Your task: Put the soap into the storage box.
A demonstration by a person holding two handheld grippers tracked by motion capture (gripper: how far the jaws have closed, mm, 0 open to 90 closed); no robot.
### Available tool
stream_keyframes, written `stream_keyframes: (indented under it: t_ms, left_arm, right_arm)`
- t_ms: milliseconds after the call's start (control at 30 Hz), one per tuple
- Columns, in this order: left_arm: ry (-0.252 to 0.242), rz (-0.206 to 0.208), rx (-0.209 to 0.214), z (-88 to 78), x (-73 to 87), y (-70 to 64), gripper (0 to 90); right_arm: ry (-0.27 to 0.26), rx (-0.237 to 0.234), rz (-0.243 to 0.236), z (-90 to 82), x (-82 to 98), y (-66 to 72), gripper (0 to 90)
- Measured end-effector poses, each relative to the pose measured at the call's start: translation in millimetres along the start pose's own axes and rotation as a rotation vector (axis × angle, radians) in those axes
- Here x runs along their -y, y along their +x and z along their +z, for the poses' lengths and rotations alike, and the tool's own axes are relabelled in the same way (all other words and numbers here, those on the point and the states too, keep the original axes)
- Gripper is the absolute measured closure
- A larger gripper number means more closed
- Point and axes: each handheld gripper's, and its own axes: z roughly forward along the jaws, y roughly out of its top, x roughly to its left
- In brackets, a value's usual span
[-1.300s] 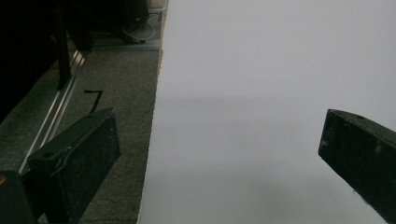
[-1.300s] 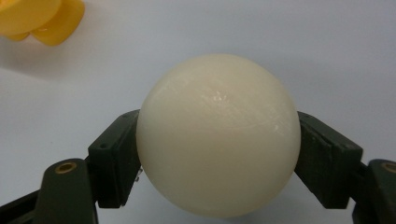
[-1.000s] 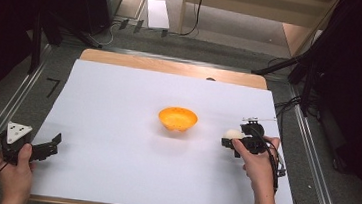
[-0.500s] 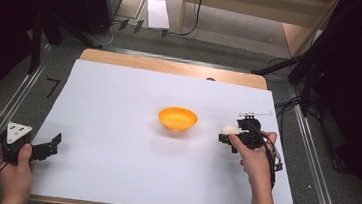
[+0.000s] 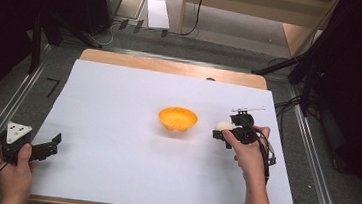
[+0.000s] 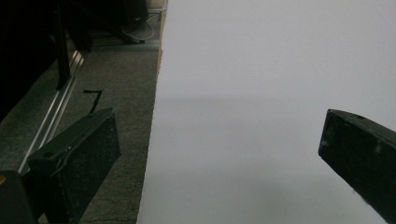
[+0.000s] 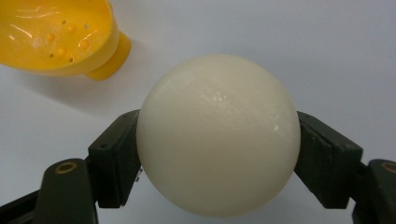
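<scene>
Carrying a ball to a bowl. The right gripper [image 5: 221, 132] has its fingers [image 7: 114, 154] closed on opposite sides of a cream-white ball [image 7: 218, 135], which bulges well beyond both pads; the grasp sits about the ball's widest girth, as the right gripper view shows. In the high view the ball [image 5: 224, 125] is just to the right of the orange bowl [image 5: 178, 118], near it but apart from its rim. The bowl stands near the middle of the white sheet [image 5: 116, 126] that covers the counter, and small perforations mark its inner wall [image 7: 56, 32].

The left gripper [image 5: 44, 148] lies at the near left edge of the sheet, well apart from the work, its fingers [image 6: 79, 158] spread wide with nothing between them.

The step in hand is judged to be the transfer of the ball into the bowl. To do it well, the grip should stay firm and level, since a smooth sphere can slip out from between flat pads. The ball should pass above the rim without nudging the light bowl, then be lowered to the centre before release, so that it neither bounces out nor tips the bowl.
</scene>
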Motion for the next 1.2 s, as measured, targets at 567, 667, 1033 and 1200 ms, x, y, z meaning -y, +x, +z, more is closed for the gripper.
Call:
stream_keyframes:
  t_ms: [567, 667, 1033, 1200]
  left_arm:
    - [-0.001, 0.000, 0.000, 0.1, 0.0, 0.1, 0.0]
    - [0.000, 0.000, -0.001, 0.2, 0.0, -0.1, 0.0]
    - [0.000, 0.000, 0.002, 0.2, -0.1, 0.7, 0.0]
    - [0.000, 0.000, 0.003, 0.2, -0.1, 0.6, 0.0]
  right_arm:
    - [0.007, -0.019, -0.029, 6.6, -13.9, 16.0, 23.7]
    - [0.006, -0.022, -0.036, 7.1, -17.2, 19.5, 23.8]
    - [-0.007, -0.031, -0.062, 5.0, -29.0, 34.1, 23.8]
    - [-0.004, -0.036, -0.070, 6.9, -32.4, 41.4, 23.8]
